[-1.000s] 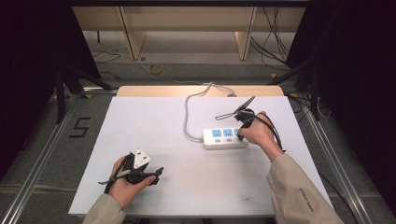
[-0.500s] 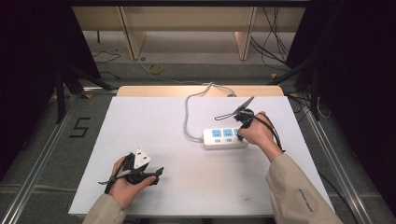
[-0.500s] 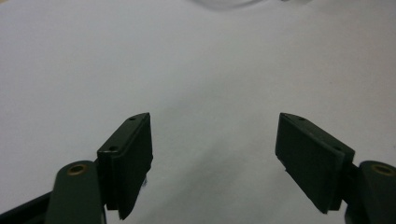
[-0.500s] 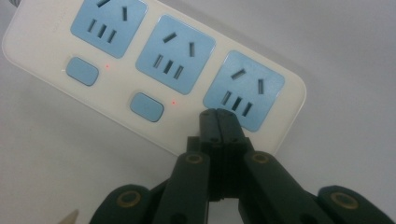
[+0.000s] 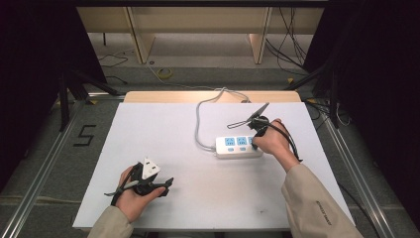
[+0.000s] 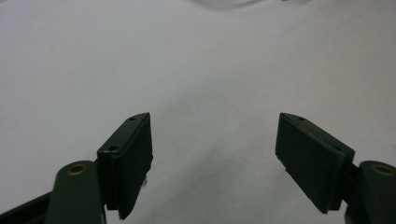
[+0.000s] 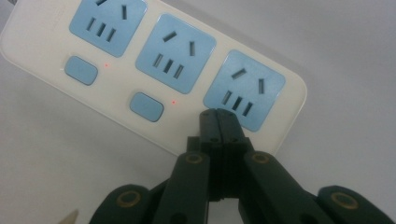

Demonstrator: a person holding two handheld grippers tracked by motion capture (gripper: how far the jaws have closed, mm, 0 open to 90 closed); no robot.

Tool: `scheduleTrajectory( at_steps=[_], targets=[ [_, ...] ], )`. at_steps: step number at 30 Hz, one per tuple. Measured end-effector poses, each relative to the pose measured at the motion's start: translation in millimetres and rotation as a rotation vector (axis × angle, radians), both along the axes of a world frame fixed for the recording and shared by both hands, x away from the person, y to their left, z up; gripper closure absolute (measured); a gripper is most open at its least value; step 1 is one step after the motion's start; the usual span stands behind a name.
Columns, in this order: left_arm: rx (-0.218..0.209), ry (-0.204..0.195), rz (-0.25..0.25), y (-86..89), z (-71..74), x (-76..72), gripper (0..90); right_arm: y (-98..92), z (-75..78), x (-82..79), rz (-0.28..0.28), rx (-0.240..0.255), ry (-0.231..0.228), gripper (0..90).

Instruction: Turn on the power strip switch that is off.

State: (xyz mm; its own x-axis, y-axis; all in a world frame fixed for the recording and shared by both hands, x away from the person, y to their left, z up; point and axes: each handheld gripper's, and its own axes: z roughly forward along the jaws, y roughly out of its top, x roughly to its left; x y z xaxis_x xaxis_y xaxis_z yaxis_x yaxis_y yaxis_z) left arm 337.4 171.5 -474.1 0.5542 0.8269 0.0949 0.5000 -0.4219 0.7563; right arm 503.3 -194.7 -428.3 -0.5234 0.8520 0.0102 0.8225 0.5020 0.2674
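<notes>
A white power strip [image 5: 238, 147] with three blue sockets lies right of the table's middle, and its grey cord [image 5: 199, 121] runs off the far edge. In the right gripper view the strip [image 7: 140, 65] shows two blue switches, each with a small red light. My right gripper [image 7: 218, 116] is shut, its closed tip down on the strip by the third socket, over where a third switch would sit. From above, the right gripper [image 5: 253, 144] is at the strip's right end. My left gripper [image 5: 166, 187] rests near the front left, and its open jaws [image 6: 212, 161] hold nothing.
The white table top [image 5: 173, 134] lies on a wooden table whose far edge shows. A dark floor with a "5" mark [image 5: 84, 135] is at the left. Metal rails flank both sides, and cables lie on the floor behind.
</notes>
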Motion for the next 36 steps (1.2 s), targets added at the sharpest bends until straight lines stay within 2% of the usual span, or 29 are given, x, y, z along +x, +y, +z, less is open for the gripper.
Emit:
scheduleTrajectory(
  at_steps=[19, 29, 36],
  targets=[
    [-0.004, 0.008, 0.002, 0.7, -1.0, 0.6, 27.3, -10.1, 1.2, -2.2, -0.027, 0.078, -0.028, 90.0],
    [-0.004, 0.009, 0.001, 0.3, -1.1, 0.4, 27.3, -11.1, 6.4, -7.4, 0.002, 0.09, -0.058, 90.0],
    [0.001, 0.011, -0.001, 0.7, -1.3, 0.6, 27.3, -16.6, 10.1, -14.6, 0.01, 0.125, -0.07, 88.9]
  ],
)
